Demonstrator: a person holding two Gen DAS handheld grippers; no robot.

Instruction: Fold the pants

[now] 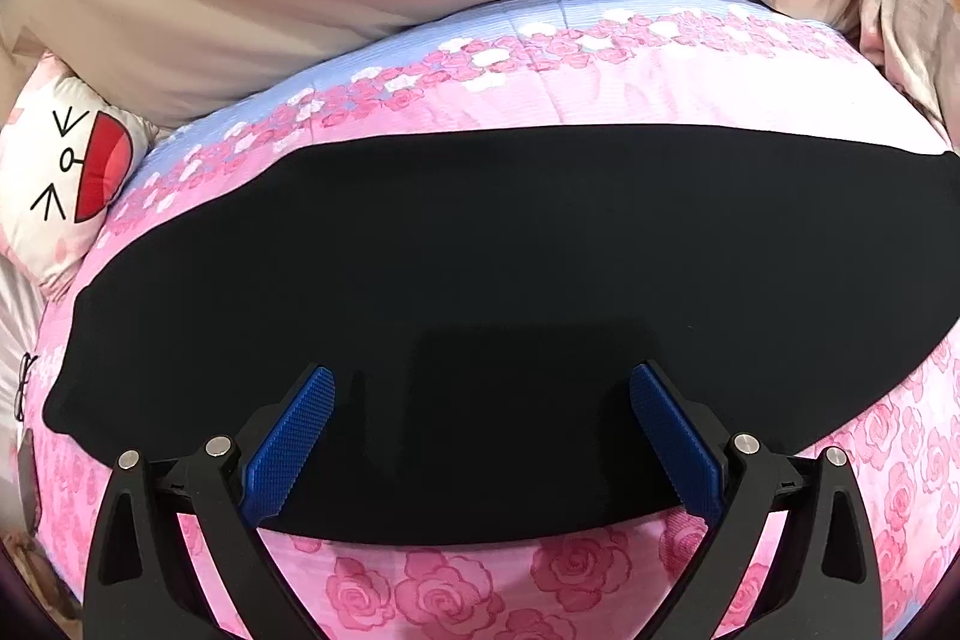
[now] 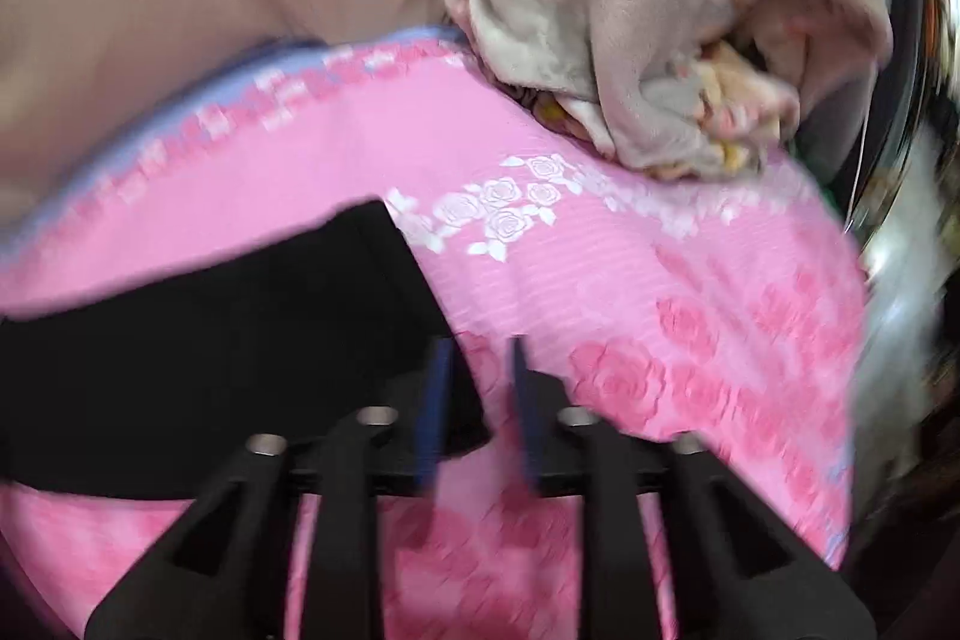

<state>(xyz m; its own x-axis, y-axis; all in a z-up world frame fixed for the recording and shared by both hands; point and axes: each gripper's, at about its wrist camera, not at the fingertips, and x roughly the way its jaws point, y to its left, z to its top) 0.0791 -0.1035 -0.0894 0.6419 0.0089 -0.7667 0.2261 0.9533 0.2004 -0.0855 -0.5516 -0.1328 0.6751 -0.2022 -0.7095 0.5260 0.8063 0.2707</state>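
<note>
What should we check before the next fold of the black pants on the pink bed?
1. Pants lie flat on the bedspread: ok.
2. Left gripper jaws wide open above the pants: ok.
3. Right gripper jaws apart, nothing between them: ok.
4. Right gripper at the pants' end: ok.
5. Blanket clear of the pants: ok.
6. Pants already folded once: cannot tell.

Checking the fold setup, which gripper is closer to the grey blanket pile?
Right. The right gripper is at the end of the pants below the blanket pile. The left gripper hovers over the pants' middle; the pile lies at that view's far right edge.
</note>
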